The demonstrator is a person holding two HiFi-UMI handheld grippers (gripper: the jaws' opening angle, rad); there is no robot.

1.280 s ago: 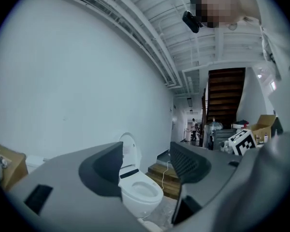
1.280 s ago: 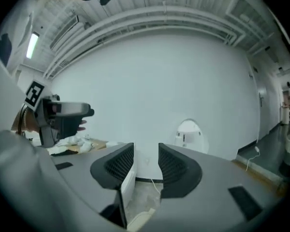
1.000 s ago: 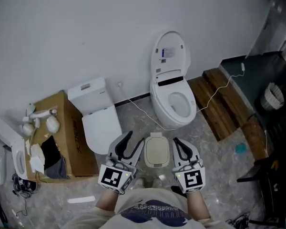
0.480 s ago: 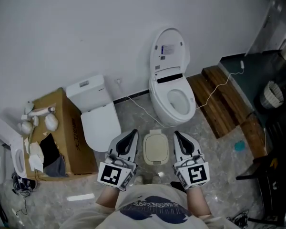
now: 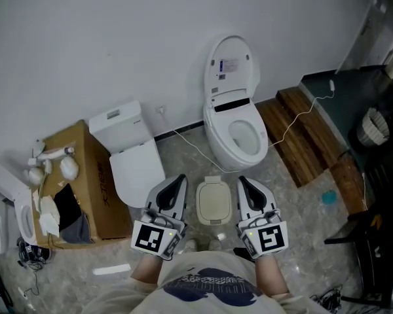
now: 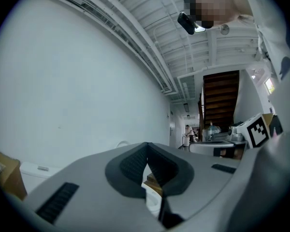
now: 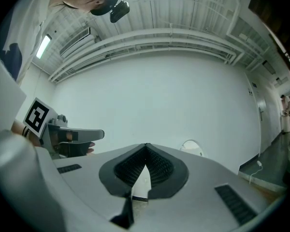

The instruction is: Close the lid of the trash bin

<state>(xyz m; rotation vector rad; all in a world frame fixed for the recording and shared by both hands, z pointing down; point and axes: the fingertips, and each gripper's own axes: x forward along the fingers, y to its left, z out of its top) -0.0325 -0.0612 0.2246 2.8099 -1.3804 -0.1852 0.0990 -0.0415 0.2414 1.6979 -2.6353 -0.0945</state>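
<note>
head view, looking steeply down. a small beige trash bin (image 5: pixel 214 203) stands on the speckled floor (image 5: pixel 301 224) just in front of the person, its lid lying flat on top. the left gripper (image 5: pixel 179 179) and the right gripper (image 5: pixel 242 180) flank the bin, one on each side, both pointing toward the wall and neither touching it. in the left gripper view the ribbed fingers (image 6: pixel 133 166) are pressed together at the tips with nothing between them; in the right gripper view the fingers (image 7: pixel 129 167) likewise meet and pinch nothing. beyond the bin stands a white toilet (image 5: pixel 234 126) with its seat cover raised; to the left a second white toilet (image 5: pixel 134 159) with its cover down, beside a cardboard box (image 5: pixel 95 175). wooden steps (image 5: pixel 301 139) lie to the right.
</note>
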